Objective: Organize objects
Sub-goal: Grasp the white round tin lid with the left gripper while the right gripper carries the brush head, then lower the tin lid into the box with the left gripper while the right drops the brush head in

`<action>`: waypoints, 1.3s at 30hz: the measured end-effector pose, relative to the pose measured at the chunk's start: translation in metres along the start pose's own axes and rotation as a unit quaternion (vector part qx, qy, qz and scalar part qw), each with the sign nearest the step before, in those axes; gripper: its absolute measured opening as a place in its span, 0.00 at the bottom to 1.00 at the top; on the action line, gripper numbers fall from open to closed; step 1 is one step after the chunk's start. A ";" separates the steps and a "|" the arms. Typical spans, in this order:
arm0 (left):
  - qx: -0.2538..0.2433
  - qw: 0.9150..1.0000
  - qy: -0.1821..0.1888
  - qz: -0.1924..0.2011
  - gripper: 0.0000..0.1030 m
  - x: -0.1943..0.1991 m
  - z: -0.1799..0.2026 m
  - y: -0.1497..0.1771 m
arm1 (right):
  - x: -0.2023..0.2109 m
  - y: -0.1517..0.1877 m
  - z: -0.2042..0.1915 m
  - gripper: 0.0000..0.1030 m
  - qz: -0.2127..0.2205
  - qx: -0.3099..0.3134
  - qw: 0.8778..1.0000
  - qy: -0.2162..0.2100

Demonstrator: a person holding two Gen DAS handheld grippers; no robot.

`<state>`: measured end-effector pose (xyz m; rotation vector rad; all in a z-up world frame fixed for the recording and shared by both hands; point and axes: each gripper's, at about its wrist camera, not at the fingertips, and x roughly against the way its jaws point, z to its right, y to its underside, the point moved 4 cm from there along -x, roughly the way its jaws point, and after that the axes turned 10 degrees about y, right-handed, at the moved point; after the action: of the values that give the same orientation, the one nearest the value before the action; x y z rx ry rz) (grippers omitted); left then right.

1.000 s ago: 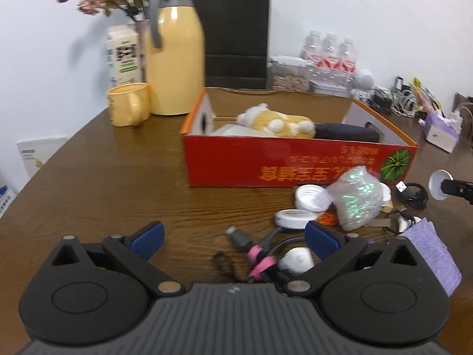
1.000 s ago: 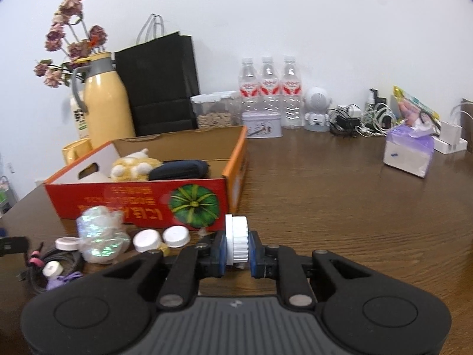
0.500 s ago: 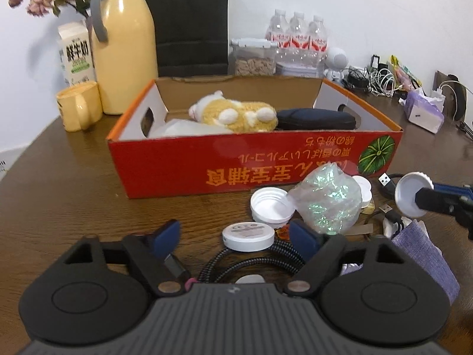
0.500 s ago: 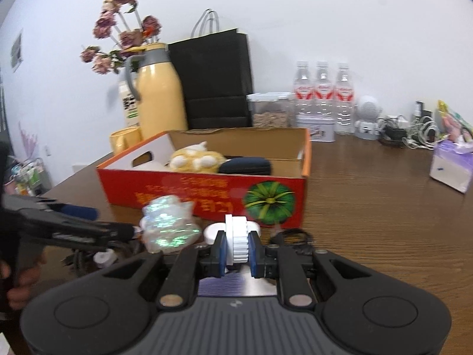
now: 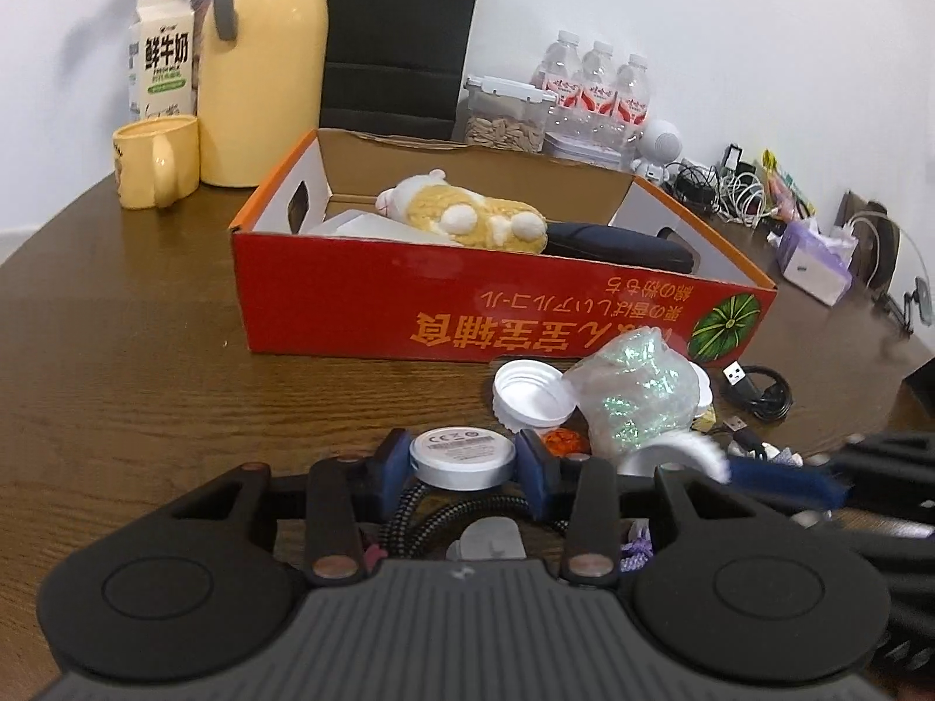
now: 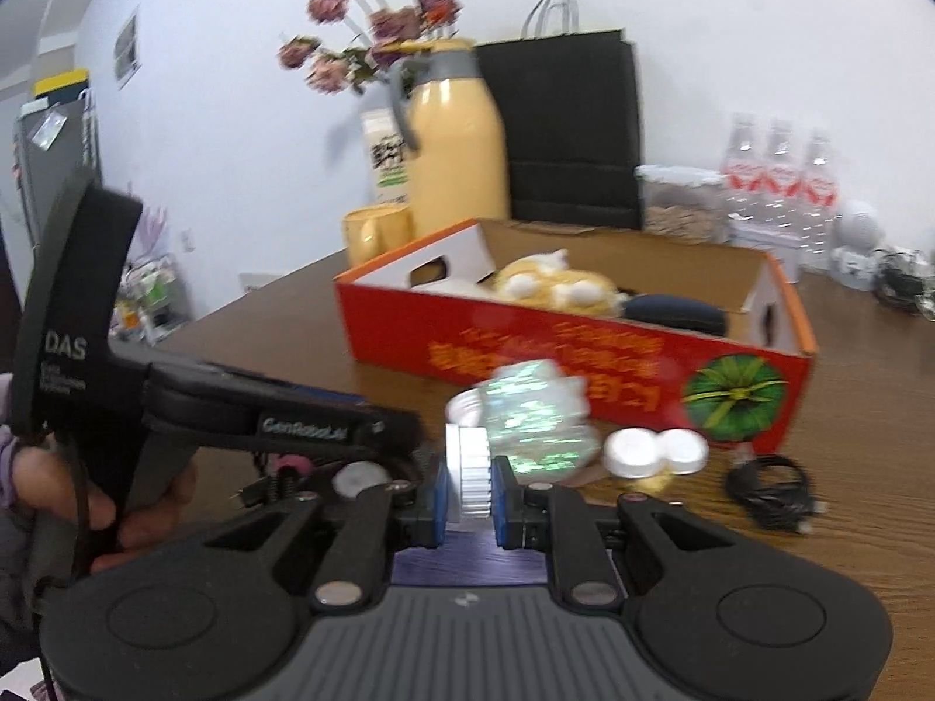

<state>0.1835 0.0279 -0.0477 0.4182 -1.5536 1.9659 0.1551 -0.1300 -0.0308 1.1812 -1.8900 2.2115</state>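
Up close, round white-and-silver puck [image 5: 461, 458], braided cable, left gripper [image 5: 461, 464] closing

Milk carton [image 5: 162, 52], left wrist view: large dark characters "鲜牛奶" on its front; the green band beneath carries print too small to read. Red cardboard box [image 5: 502, 304]: yellow Japanese and Chinese print on its near wall, standing upside down, not reliably legible; a green pumpkin emblem sits at its right end. Round white puck [image 5: 461, 455]: small regulatory marks on its top face, unreadable. Left gripper [image 6: 304, 426], right wrist view: "GenRobot.ai" on its side; "DAS" on its black handle.
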 end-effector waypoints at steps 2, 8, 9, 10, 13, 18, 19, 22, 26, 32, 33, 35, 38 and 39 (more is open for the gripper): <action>0.009 1.000 0.006 0.000 0.39 0.001 -0.003 0.001 | -0.007 0.000 -0.008 0.13 -0.007 0.004 1.000 -0.006; 0.023 1.000 0.018 0.004 0.39 0.003 -0.008 0.003 | -0.021 0.000 -0.023 0.13 -0.020 0.023 1.000 -0.005; 0.024 0.999 0.020 0.005 0.39 0.004 -0.008 0.004 | -0.024 0.001 -0.024 0.13 -0.025 0.024 0.999 -0.005; 0.024 0.999 0.022 0.005 0.39 0.005 -0.009 0.004 | -0.026 0.002 -0.025 0.13 -0.030 0.025 0.999 -0.003; 0.022 0.999 0.024 0.006 0.39 0.006 -0.008 0.005 | -0.031 0.004 -0.027 0.13 -0.037 0.030 0.999 0.002; 0.017 0.999 0.022 0.023 0.39 0.014 -0.006 0.004 | -0.034 0.006 -0.031 0.13 -0.039 0.043 0.998 0.017; 0.013 0.999 0.019 0.029 0.39 0.016 -0.006 0.003 | -0.034 0.006 -0.032 0.12 -0.039 0.044 0.998 0.017; 0.006 0.999 0.013 0.042 0.39 0.025 -0.005 -0.001 | -0.038 0.008 -0.033 0.10 -0.046 0.043 0.998 0.017; 0.001 0.998 0.007 0.058 0.39 0.037 -0.008 -0.007 | -0.035 0.006 -0.031 0.08 -0.040 0.033 0.999 0.013; -0.009 0.997 0.007 0.080 0.39 0.053 -0.004 -0.017 | -0.026 0.000 -0.029 0.07 -0.022 0.025 0.999 0.002; -0.011 0.996 0.007 0.084 0.39 0.056 -0.003 -0.018 | -0.025 -0.001 -0.029 0.07 -0.020 0.024 1.000 0.001; -0.015 0.996 0.006 0.090 0.39 0.060 -0.001 -0.021 | -0.022 -0.003 -0.027 0.06 -0.015 0.021 1.000 -0.002; -0.015 0.995 0.006 0.095 0.39 0.062 0.000 -0.024 | -0.017 -0.008 -0.025 0.04 -0.006 0.015 1.000 -0.006; -0.015 0.995 0.006 0.095 0.39 0.062 0.000 -0.025 | -0.015 -0.010 -0.024 0.04 -0.002 0.013 1.000 -0.007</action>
<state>0.1507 0.0469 0.0077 0.2532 -1.6670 2.0795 0.1581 -0.1002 -0.0305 1.2075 -1.8671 2.2390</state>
